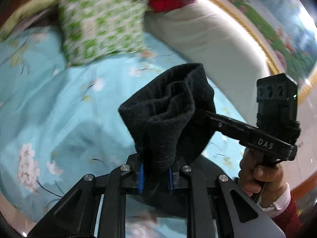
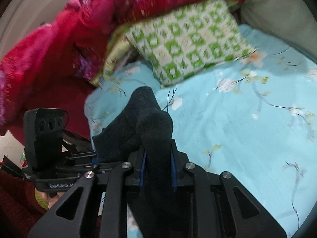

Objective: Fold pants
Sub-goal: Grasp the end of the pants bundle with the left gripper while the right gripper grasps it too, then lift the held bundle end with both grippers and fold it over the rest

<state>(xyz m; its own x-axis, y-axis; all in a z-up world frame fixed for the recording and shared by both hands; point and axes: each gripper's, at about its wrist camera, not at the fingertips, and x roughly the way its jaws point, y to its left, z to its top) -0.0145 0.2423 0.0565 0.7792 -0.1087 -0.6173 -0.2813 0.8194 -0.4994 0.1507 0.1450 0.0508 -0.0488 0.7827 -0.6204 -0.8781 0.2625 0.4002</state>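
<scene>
The black fleece pants [image 1: 168, 111] hang bunched between my two grippers, lifted above the light blue floral bedsheet [image 1: 59, 103]. My left gripper [image 1: 156, 176] is shut on a fold of the pants. The right gripper's body shows in the left wrist view [image 1: 277, 107], its fingers buried in the cloth. In the right wrist view my right gripper [image 2: 157, 168] is shut on the pants [image 2: 146, 127], and the left gripper's body [image 2: 45, 138] shows close on the left, also in the cloth.
A green and white checked pillow [image 2: 190, 41] lies on the bed beyond the pants. A red and pink quilt [image 2: 79, 29] is heaped behind it. A grey padded headboard [image 1: 208, 33] borders the bed. The bedsheet [image 2: 247, 129] stretches to the right.
</scene>
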